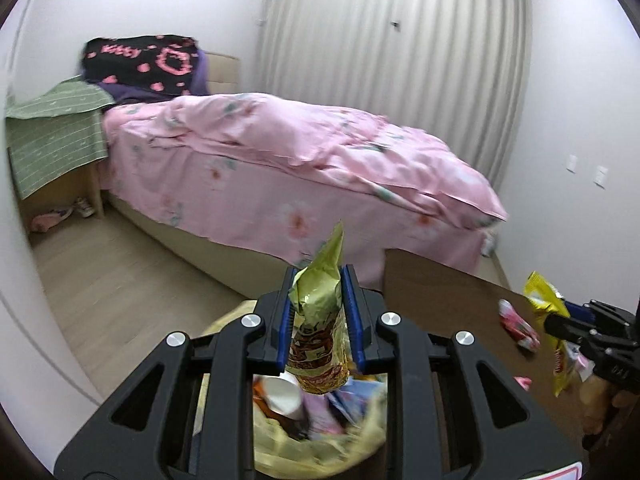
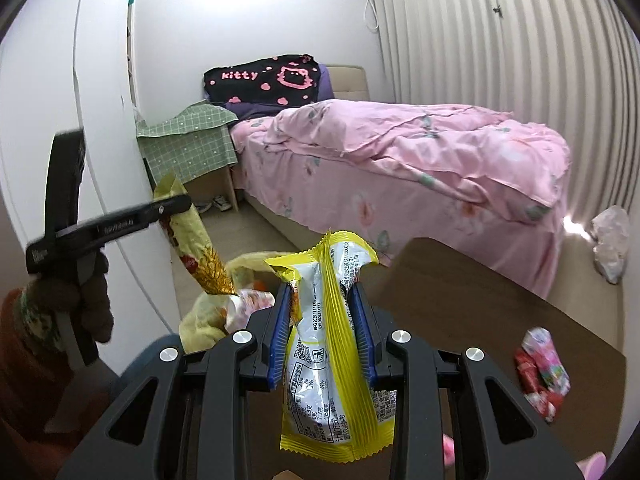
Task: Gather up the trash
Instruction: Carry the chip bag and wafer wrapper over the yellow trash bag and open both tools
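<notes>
Through my left wrist view, my left gripper pinches one gold wrapper in its jaws above one trash bag (contents blurred), while my right wrist view shows my right gripper clamping one yellow packet over the brown surface, where a few red-pink wrappers lie.

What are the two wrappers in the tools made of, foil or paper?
Gold wrapper in the left tool: looks like thin metallised plastic film, glossy, with sharp creases and glints. Yellow wrapper in the right tool: glossy printed plastic film with a silvery back panel and zigzag-cut ends. Neither looks like paper.
</notes>
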`<move>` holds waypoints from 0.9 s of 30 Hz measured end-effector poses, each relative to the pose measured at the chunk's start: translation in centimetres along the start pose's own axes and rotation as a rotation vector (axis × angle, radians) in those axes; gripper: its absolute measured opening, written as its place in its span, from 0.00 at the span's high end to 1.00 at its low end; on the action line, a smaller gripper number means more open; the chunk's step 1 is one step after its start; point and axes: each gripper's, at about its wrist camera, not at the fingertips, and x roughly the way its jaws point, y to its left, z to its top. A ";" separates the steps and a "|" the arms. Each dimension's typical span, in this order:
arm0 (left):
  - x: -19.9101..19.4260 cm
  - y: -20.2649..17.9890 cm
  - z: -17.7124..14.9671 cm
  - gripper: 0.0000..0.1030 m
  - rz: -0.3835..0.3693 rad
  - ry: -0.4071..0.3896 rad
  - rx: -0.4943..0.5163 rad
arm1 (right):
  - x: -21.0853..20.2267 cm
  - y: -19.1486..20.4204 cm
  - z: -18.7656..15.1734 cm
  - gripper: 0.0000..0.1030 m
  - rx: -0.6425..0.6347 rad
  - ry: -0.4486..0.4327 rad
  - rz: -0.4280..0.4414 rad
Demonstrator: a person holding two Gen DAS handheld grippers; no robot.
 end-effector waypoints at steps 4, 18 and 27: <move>3.7 2.3 -2.1 0.79 -0.001 0.055 -0.055 | 3.4 0.9 1.6 0.72 -0.011 0.012 0.046; 11.5 4.9 -10.2 0.79 -0.063 0.331 -0.118 | 17.9 2.4 2.6 0.72 0.052 0.187 0.201; 8.8 6.5 -8.1 0.49 -0.095 0.260 -0.251 | 20.4 2.5 0.8 0.57 0.125 0.253 0.234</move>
